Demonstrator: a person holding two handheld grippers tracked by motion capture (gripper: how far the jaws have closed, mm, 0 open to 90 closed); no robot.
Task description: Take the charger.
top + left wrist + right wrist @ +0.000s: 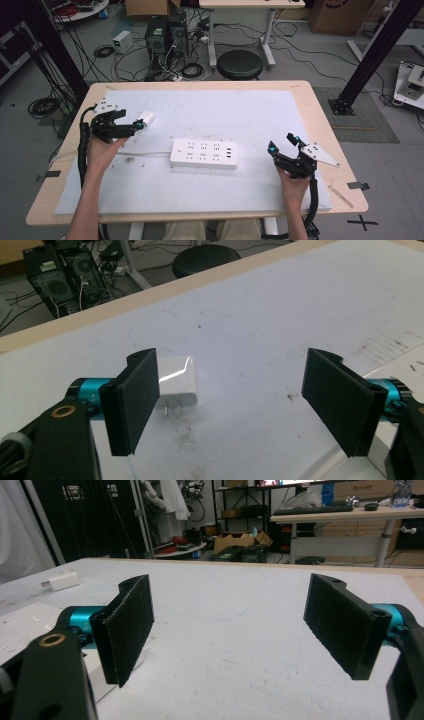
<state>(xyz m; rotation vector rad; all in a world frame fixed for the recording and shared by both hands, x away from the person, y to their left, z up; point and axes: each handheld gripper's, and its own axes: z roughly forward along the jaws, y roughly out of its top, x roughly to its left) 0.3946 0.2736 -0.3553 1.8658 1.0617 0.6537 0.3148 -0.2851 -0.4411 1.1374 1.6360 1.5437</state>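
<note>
From above, my right gripper [284, 144] sits nearest me at the table's right side, jaws spread wide with nothing between them. Its own view adds what the high one hides: the corner of the white power strip [30, 625] low at the left beside my jaw, and the white charger [61, 580] lying far off on the mat. My left gripper [134, 126] hovers at the left of the table, the charger [146, 119] just beyond its tips. The left gripper view shows the charger [176, 381] flat on the white mat [260, 330], prongs toward me, partly behind one jaw; my jaws stand wide apart, gripping nothing. The power strip [204, 153] lies mid-table between my hands. I can read no writing on either.
</note>
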